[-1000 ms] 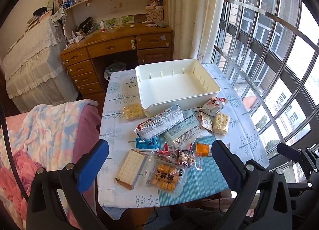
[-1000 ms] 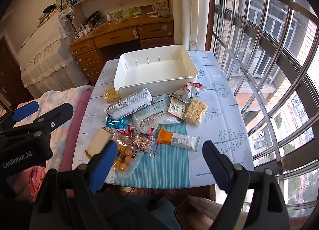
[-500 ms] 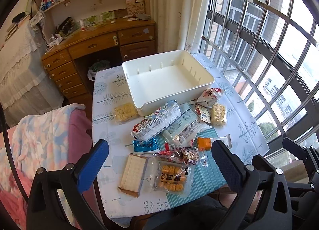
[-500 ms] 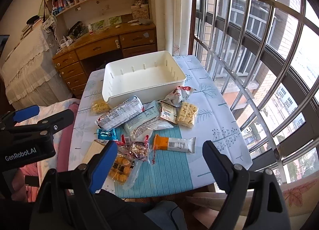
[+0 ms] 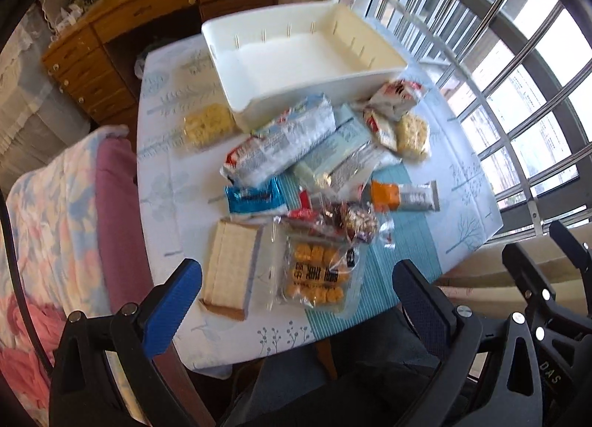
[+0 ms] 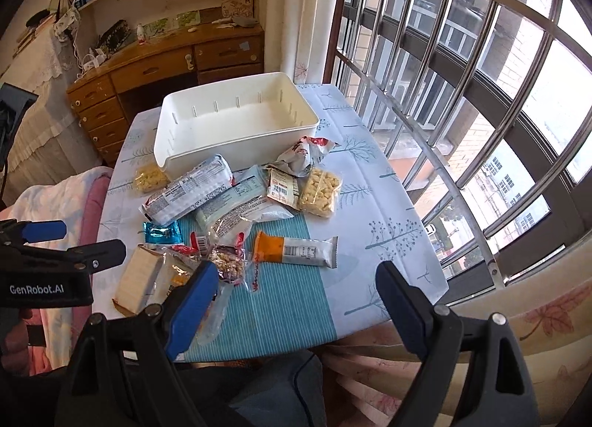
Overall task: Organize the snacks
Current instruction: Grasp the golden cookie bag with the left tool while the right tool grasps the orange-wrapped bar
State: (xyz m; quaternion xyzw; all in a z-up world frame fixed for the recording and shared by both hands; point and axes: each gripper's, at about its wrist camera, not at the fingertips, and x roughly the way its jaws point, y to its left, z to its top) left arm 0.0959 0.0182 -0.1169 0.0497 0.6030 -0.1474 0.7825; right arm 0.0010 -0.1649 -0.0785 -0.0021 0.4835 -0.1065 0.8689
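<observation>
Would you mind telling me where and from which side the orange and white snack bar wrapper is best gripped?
Probably across the middle of the orange and white snack bar wrapper, coming down from above with the open right gripper. It lies flat and alone on the striped teal cloth, long axis running left to right, so fingers closing across its narrow width should clear the neighbouring packets.

The left black two-finger gripper with blue pads [image 5: 296, 293] hovers with its jaws spread wide, gripping nothing. The right black two-finger gripper with blue pads [image 6: 292, 301] is likewise spread wide and unloaded. Seen from the right wrist, the left gripper sits at its left, level with it.
</observation>
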